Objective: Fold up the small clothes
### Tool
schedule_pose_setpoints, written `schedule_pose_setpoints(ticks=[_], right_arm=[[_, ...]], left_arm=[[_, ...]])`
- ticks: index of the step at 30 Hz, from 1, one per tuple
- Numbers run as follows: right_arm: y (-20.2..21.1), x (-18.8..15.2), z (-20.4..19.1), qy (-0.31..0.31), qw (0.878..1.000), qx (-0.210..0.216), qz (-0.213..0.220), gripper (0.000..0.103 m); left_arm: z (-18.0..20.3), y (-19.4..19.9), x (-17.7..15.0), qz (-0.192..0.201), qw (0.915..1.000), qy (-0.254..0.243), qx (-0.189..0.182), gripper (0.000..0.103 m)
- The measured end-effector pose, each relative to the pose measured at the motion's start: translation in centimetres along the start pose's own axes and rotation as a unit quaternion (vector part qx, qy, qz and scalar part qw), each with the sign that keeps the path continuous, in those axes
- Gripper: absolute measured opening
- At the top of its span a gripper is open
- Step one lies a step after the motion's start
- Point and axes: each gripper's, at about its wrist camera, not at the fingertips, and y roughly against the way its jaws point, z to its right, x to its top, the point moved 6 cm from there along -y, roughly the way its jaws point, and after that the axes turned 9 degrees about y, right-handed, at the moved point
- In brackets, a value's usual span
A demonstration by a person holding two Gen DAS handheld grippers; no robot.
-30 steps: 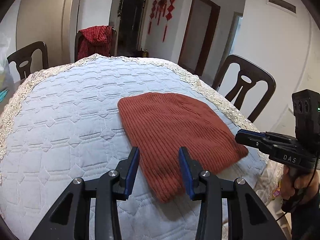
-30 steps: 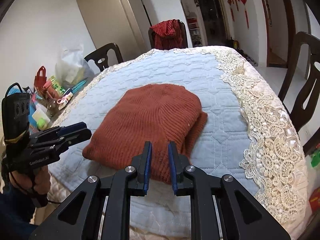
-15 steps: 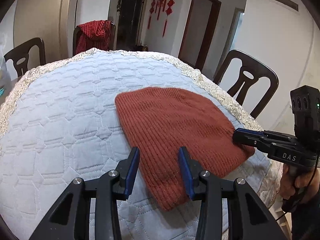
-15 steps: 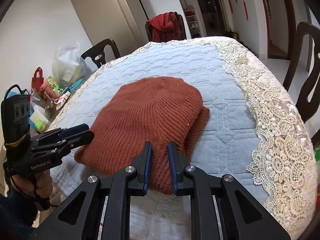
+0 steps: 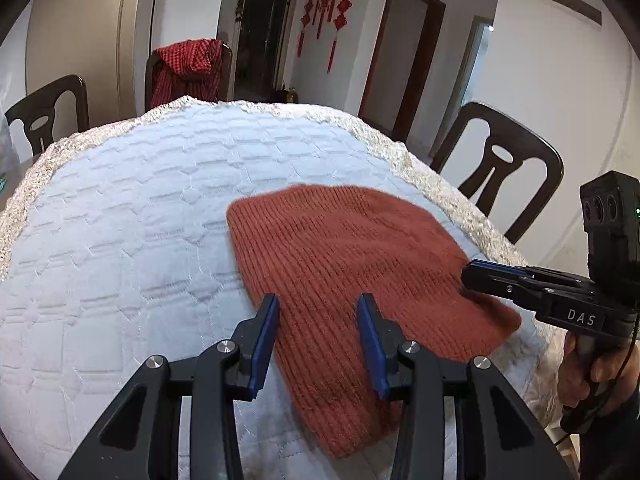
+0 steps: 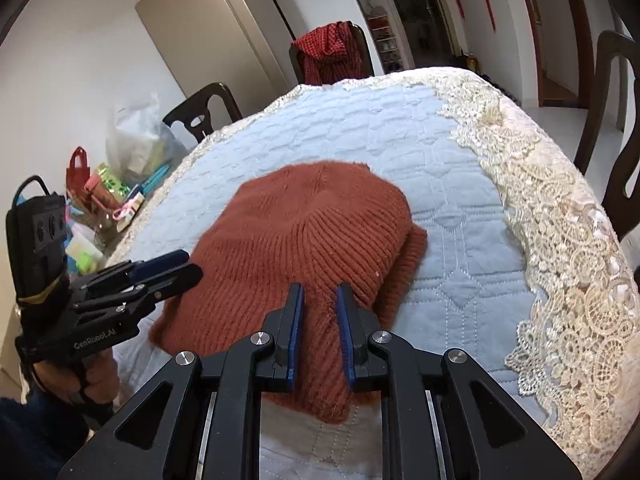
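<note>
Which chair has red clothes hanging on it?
The chair at the far end of the table, in both views. A red checked garment drapes over its back. The other dark chairs, like the one on the right, have bare backs.

Both wrist views angled down, close over table (image 5: 120,216), sharing hat (image 5: 340,264)

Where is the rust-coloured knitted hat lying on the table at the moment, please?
The knitted hat lies flat on the quilted tablecloth at the near edge, just ahead of both grippers, nearer the lace border.
</note>
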Motion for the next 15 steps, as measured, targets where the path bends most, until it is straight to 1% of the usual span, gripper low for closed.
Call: schedule_pose_setpoints(ticks=[2, 5, 7, 8, 11, 15], right_arm=[[0.1, 0.5, 0.1, -0.002, 1.000, 0.001, 0.007, 0.017], [-0.4, 1.2, 0.5, -0.010, 1.000, -0.001, 0.010, 0.017], [-1.2, 1.2, 0.9, -0.018, 1.000, 0.003, 0.004, 0.017], [-1.9, 1.0, 1.3, -0.027, 1.000, 0.004, -0.007, 0.017], [-1.9, 1.0, 1.7, -0.038, 0.999, 0.014, -0.002, 0.017], [-1.3, 0.8, 1.6, -0.040, 0.999, 0.013, -0.002, 0.017]], left_arm=[[-0.2, -0.1, 0.6, 0.007, 1.0000, 0.005, 0.003, 0.043], [-0.3, -0.9, 1.1, 0.006, 0.9999, 0.010, 0.004, 0.043], [-0.5, -2.0, 0.9, -0.008, 0.9998, 0.014, 0.009, 0.043], [-0.6, -2.3, 0.7, -0.010, 0.9998, 0.015, 0.011, 0.043], [-0.5, -2.1, 0.6, -0.007, 0.9998, 0.015, 0.012, 0.044], [-0.9, -1.6, 0.5, -0.010, 0.9996, 0.027, 0.007, 0.044]])
